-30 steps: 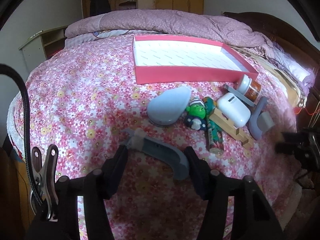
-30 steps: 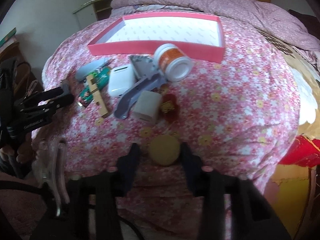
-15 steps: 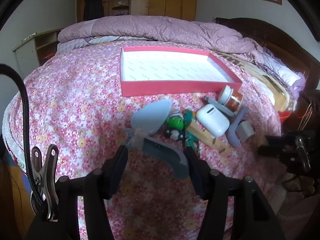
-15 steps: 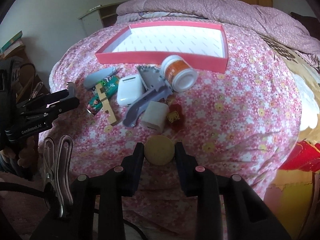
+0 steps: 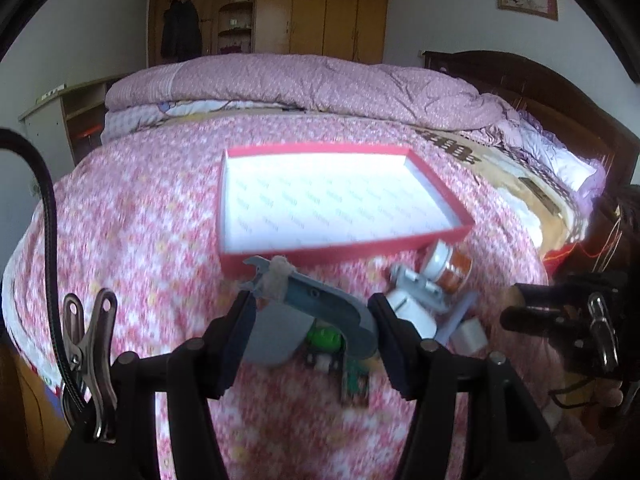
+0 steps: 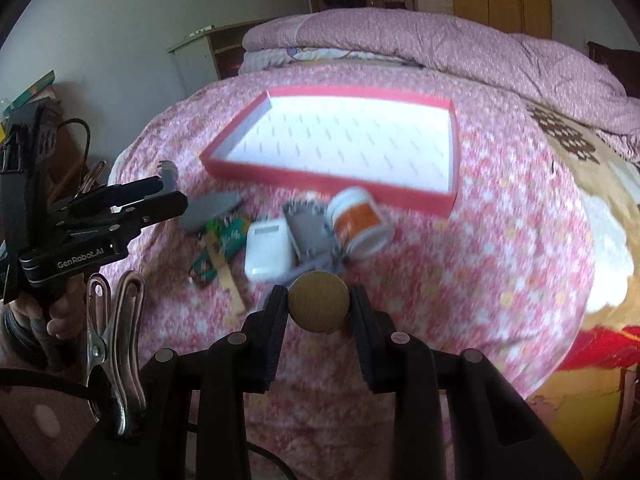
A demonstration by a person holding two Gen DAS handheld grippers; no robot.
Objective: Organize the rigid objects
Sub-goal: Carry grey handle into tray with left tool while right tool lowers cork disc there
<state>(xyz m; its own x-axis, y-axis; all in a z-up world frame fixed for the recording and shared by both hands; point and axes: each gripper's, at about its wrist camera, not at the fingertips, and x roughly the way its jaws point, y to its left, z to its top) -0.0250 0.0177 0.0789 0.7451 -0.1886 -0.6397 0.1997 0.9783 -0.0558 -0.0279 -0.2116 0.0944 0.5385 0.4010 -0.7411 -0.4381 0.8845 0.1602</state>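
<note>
My left gripper (image 5: 312, 320) is shut on a curved grey plastic tool (image 5: 316, 304) with a taped end and holds it above the bed, just short of the red tray (image 5: 344, 252). My right gripper (image 6: 319, 307) is shut on a round tan disc (image 6: 319, 303) and holds it lifted over the pile. The tray (image 6: 328, 184) is white inside and holds nothing. On the flowered bedspread lie a white case (image 6: 266, 248), an orange-labelled jar (image 6: 360, 220), a grey toothed part (image 6: 312, 228), a green figure (image 5: 322, 338), a wooden stick (image 6: 226, 276) and a flat grey oval (image 5: 276, 336).
A folded pink quilt (image 5: 304, 80) lies across the far side of the bed. A dark wooden headboard (image 5: 560, 92) stands at the right. A small shelf unit (image 5: 68, 120) stands at the left. The left gripper (image 6: 100, 216) shows at the left in the right wrist view.
Both grippers have risen off the bedspread with their objects and moved toward the tray. The right gripper closed on the tan disc; the left gripper lifted the grey tool.
</note>
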